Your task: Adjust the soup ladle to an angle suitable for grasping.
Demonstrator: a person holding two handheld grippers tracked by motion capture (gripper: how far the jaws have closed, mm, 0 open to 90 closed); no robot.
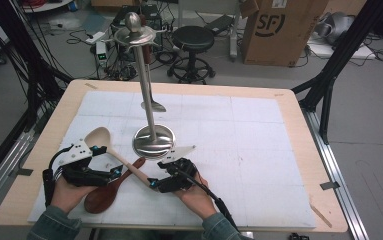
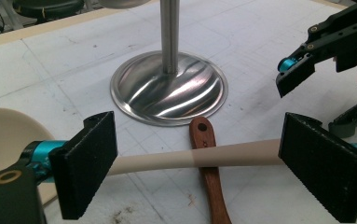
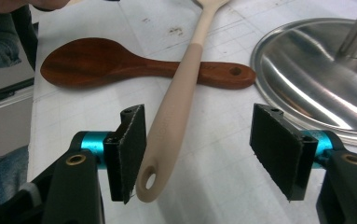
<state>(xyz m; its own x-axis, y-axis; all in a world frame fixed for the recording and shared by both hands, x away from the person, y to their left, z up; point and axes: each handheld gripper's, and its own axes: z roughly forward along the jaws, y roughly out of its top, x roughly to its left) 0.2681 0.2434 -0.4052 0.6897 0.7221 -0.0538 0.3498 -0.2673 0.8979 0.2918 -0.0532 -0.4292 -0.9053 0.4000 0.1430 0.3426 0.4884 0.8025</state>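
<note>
On the white-covered worktop (image 1: pixel 259 150), the cream spoon (image 3: pixel 178 100) is lying across the handle of the dark wooden spoon (image 3: pixel 92 63), just beside the steel stand (image 1: pixel 152 141). The right tongs (image 3: pixel 197 151) are standing apart around the cream spoon's holed handle end, one pad just beside it, not clamping. The left tongs (image 2: pixel 197 170) are also standing wide apart, straddling the cream handle where the two spoons cross, gripping nothing.

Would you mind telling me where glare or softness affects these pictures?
Left gripper view: bright streaked glare on the steel stand base; the near jaw pads look soft. Right gripper view: broad reflections on that base, while the cream spoon stays sharp. High view: even lighting, slightly grainy, weak shadows.
</note>
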